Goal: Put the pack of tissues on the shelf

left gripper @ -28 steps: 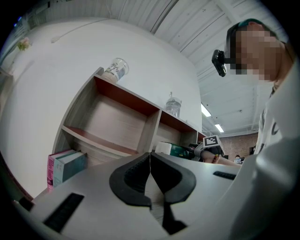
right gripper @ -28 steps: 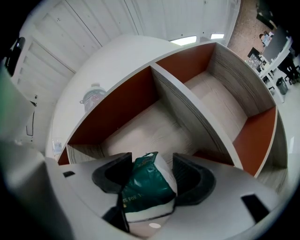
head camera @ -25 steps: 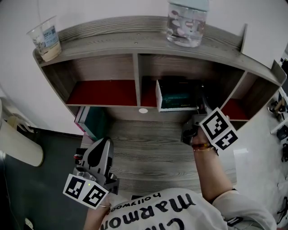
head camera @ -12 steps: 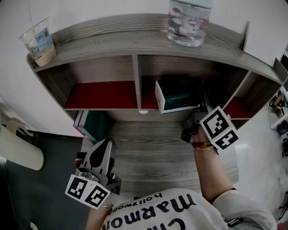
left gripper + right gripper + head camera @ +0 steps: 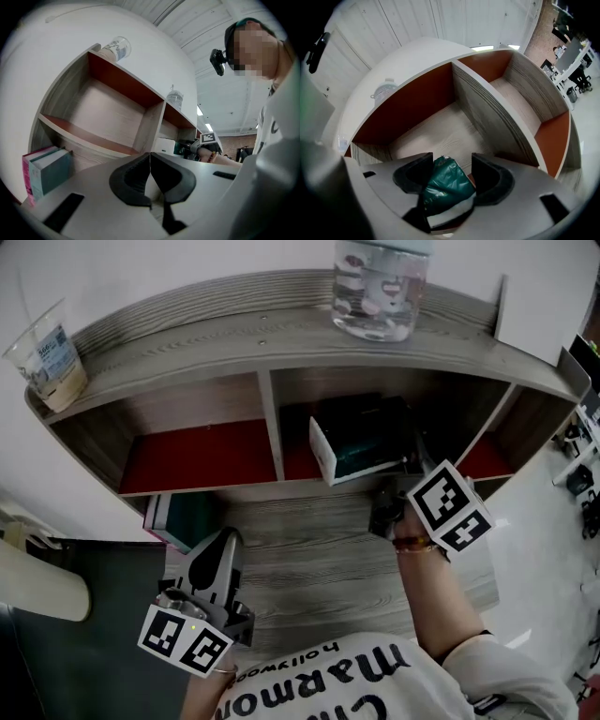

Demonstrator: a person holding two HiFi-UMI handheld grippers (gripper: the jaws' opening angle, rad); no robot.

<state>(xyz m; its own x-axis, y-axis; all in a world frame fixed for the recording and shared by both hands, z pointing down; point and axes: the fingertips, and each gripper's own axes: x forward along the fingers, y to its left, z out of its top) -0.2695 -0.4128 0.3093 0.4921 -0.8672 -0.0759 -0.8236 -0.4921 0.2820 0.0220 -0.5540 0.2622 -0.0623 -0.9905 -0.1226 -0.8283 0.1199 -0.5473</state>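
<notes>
The pack of tissues (image 5: pixel 361 439) is dark green with a white end and hangs askew at the mouth of the shelf's middle compartment (image 5: pixel 292 457). My right gripper (image 5: pixel 412 460) reaches in from the right and is shut on it. In the right gripper view the pack (image 5: pixel 446 185) fills the gap between both pads, with the compartment's back wall beyond it. My left gripper (image 5: pixel 214 551) hovers over the desk at the front left, jaws shut and empty. The left gripper view shows its tips (image 5: pixel 150 161) touching.
A plastic cup (image 5: pixel 47 357) and a clear water bottle (image 5: pixel 380 287) stand on the shelf's top board (image 5: pixel 216 334). Two books (image 5: pixel 178 517) stand under the left compartment. The left (image 5: pixel 202 451) and right (image 5: pixel 487 460) compartments have red floors. The wooden desk (image 5: pixel 319 559) lies between the grippers.
The pack has turned more askew, its white end swinging out to the left. The whole view has shifted, so the shelf sits further left. The left gripper has barely shifted.
</notes>
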